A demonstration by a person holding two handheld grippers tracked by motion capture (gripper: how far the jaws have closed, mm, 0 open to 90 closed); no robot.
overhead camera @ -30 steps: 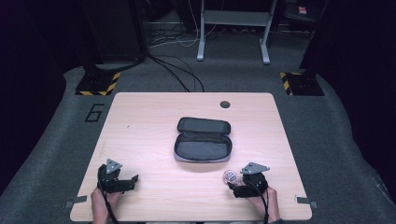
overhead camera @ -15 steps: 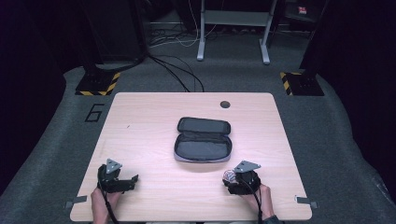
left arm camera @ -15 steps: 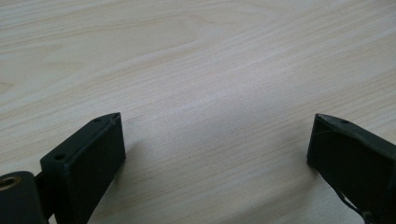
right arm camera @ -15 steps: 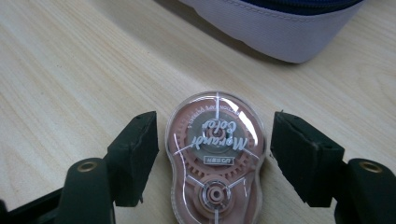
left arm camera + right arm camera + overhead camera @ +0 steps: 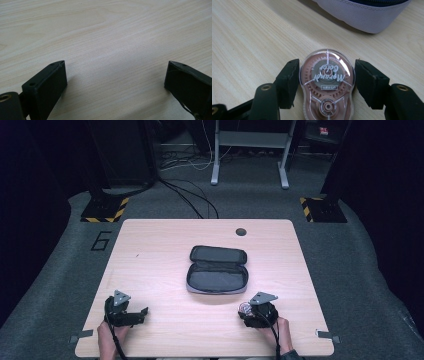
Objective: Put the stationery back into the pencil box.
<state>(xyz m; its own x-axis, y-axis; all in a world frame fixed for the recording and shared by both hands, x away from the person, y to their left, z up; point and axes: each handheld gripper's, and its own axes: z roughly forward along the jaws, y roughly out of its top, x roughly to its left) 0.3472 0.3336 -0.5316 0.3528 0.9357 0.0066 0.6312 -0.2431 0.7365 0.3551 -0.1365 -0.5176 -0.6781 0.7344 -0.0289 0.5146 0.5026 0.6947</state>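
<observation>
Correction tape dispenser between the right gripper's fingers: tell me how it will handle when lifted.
The correction tape dispenser looks like thin clear plastic over small gears, so probably light and rigid. Its smooth, curved shell may slip between the fingers. Lying flat on the table, it seems unlikely to roll.

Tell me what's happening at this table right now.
A person sits at a wooden table with a gripper in each hand. The right gripper has its jaws around a clear correction tape dispenser lying on the table, just in front of an open grey zip pouch; the jaws look touching or nearly so. The left gripper rests open on bare wood, holding nothing.
</observation>
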